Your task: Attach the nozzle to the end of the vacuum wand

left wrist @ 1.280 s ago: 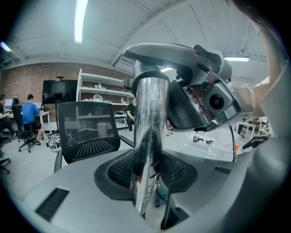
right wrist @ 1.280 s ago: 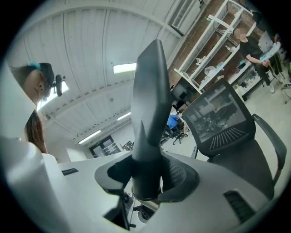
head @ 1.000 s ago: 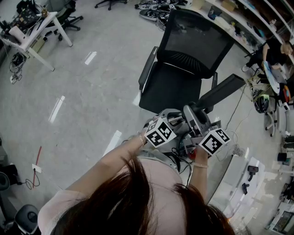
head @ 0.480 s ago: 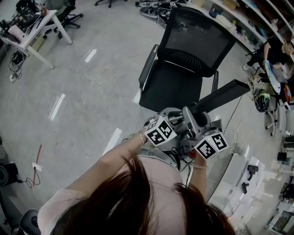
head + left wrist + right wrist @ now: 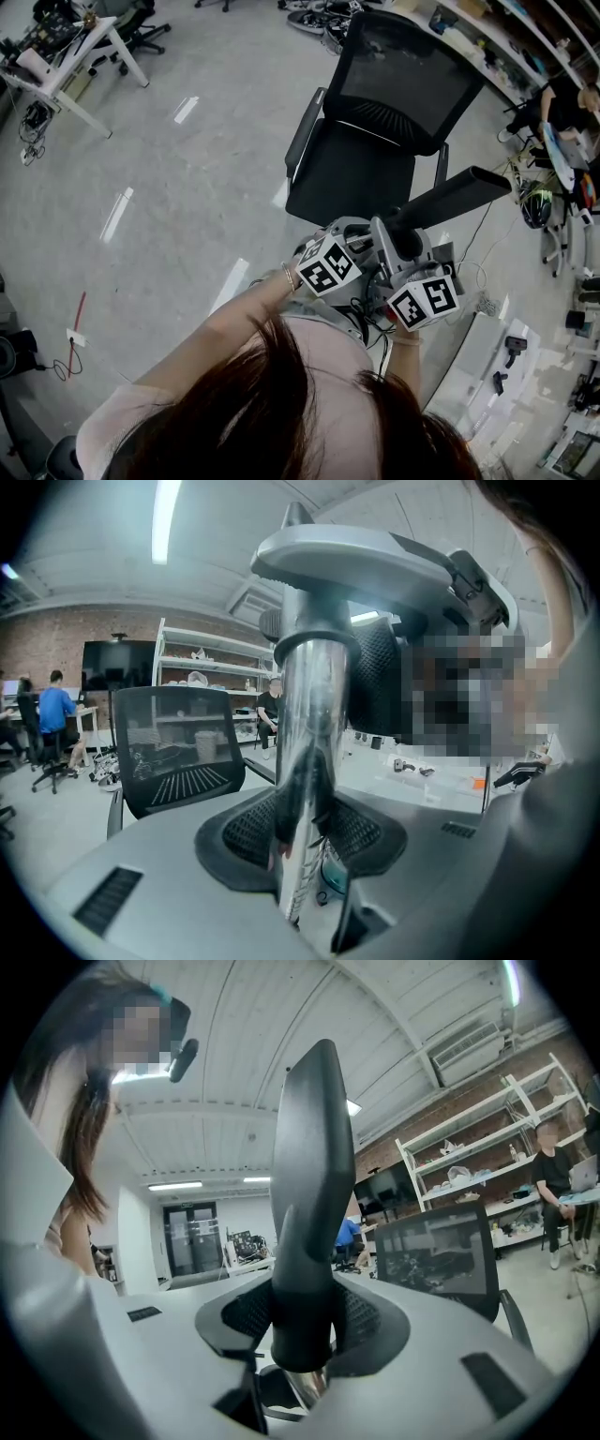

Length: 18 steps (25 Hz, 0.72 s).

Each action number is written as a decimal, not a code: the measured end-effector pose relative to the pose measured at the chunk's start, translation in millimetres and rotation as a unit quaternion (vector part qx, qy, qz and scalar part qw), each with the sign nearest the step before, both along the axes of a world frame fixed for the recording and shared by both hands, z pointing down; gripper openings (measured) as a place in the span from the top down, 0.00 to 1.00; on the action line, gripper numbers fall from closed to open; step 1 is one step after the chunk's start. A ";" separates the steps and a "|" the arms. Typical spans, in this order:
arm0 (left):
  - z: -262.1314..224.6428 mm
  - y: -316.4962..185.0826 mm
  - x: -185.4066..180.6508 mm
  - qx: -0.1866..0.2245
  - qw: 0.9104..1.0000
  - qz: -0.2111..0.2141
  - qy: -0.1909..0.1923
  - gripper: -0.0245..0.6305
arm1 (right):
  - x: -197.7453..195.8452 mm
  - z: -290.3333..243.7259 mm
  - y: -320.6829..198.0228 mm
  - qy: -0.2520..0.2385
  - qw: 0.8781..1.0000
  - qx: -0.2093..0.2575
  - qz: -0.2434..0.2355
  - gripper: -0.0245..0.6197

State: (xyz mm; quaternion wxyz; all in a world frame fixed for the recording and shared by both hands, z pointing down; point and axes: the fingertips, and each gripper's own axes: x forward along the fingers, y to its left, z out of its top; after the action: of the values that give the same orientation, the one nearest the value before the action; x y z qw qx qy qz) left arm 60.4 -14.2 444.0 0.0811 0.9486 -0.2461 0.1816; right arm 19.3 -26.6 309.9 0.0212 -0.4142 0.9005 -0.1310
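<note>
Chrome vacuum wand is clamped by the fingers of the left gripper; the black nozzle is clamped by the right gripper.

Bright, even overhead light; ceiling strip light blown out. Glare streaks on floor. Heavy fisheye, dark vignetted corners in both gripper views. Vacuum wand mirror-shiny, close-up soft.

A dark grey nozzle, long and flattened with a slanted tip, is clamped at its round collar in the right tool. From above, it slants toward the far right. Touching the collar's underside is the end of the vacuum wand, a shiny chrome tube gripped in the left tool. Whether they are fully joined cannot be told.
</note>
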 end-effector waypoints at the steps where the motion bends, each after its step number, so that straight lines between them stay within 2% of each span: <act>1: 0.6 0.2 -0.5 0.000 1.000 0.000 0.000 0.73 | -0.5 0.4 0.5 0.002 1.000 0.004 0.004 0.69; 13: 1.8 -0.1 -5.0 0.001 1.000 -0.006 -0.007 0.73 | -4.8 1.3 2.4 0.027 0.998 0.039 0.050 0.69; 18: 0.1 4.8 -5.0 0.002 1.000 -0.001 -0.001 0.73 | -6.3 1.4 6.9 0.044 0.998 0.012 0.034 0.69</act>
State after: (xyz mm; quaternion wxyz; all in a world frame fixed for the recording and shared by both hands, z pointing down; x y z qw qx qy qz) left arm 55.4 -9.4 444.1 0.0789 0.9483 -0.2479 0.1818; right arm 13.0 -19.7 311.2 -0.0092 -0.4500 0.8872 -0.1013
